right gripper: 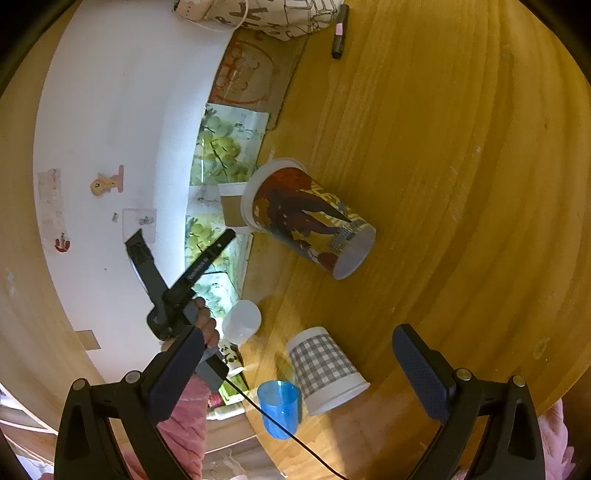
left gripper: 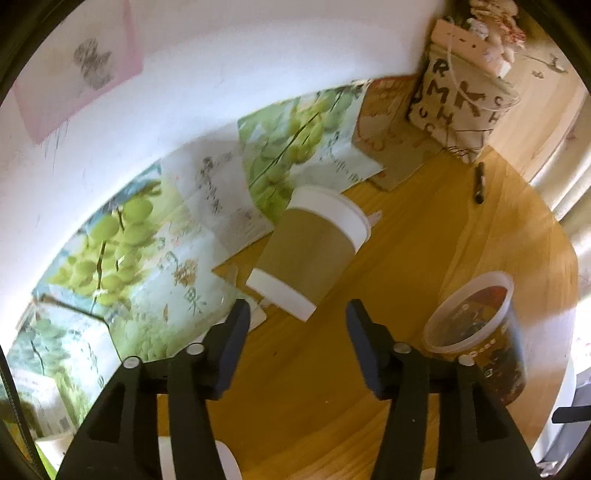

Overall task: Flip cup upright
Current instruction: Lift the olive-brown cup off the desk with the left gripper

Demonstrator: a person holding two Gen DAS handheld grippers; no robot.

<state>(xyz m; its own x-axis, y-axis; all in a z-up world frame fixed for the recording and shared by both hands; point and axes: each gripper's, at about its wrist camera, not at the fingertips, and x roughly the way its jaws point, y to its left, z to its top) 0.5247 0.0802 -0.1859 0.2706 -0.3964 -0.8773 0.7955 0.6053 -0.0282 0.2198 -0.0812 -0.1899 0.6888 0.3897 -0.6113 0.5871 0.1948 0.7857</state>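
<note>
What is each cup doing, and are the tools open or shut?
brown cup: lying on its side
printed cup: lying on its side
checked cup: cannot tell which way up
blue cup: open mouth showing
clear cup: open mouth showing
marker: lying flat
left tool: open, empty
right tool: open, empty

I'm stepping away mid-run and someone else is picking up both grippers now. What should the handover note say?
Left gripper: open, empty, aimed at the brown-sleeved paper cup, which is just ahead of its fingertips and appears to stand upright.
Right gripper: open, empty, held back above the table.
Printed cup: lying on its side beside the brown-sleeved paper cup, mouth toward the wall, base toward the right gripper.
Done: neither gripper holds anything.
Left: grasp the printed cup and stand it upright, if that is the target.
</note>
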